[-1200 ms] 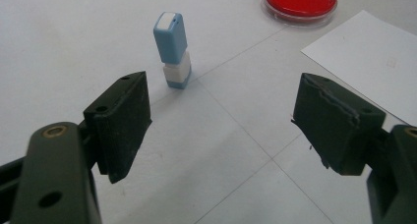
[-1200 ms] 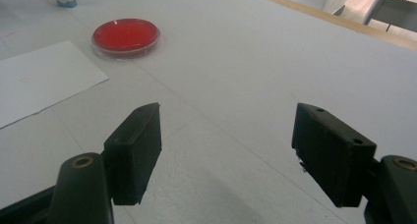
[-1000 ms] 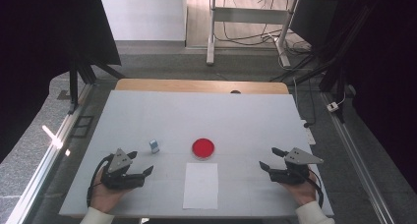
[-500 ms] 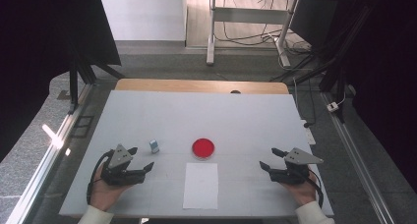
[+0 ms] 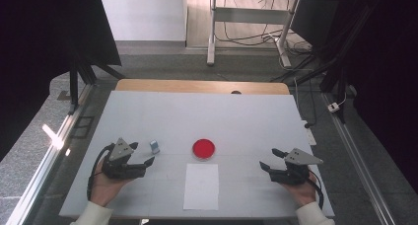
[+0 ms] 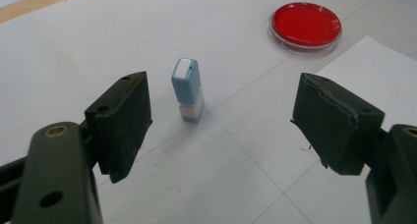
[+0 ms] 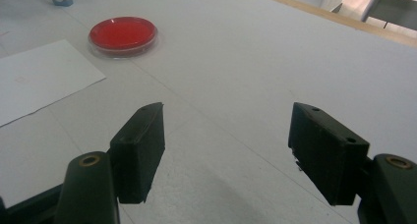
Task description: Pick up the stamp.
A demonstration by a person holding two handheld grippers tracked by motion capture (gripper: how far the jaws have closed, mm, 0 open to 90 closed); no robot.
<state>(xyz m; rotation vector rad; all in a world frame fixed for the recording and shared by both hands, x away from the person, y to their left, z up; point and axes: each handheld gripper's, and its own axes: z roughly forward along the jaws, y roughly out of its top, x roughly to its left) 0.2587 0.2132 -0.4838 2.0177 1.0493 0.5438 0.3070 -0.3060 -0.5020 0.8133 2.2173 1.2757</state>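
Lab: white test table (image 5: 148,111), black curtains (image 5: 44,47)

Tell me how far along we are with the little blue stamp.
Nothing looks done yet: the stamp stands upright on the table, untouched, and the paper looks nearly blank. In hand: the left gripper is open, facing the stamp. The right gripper is open and holds nothing. Left: grasping it, probably for the red dish and paper.

the high view looks forward and down from above the person's side, taking in the whole white table (image 5: 207,116). each gripper view sits low and close to the tabletop, looking out between its own jaws; both also catch the round red lidded dish (image 6: 305,23) (image 7: 123,34) and the white paper sheet (image 6: 373,62) (image 7: 39,76).
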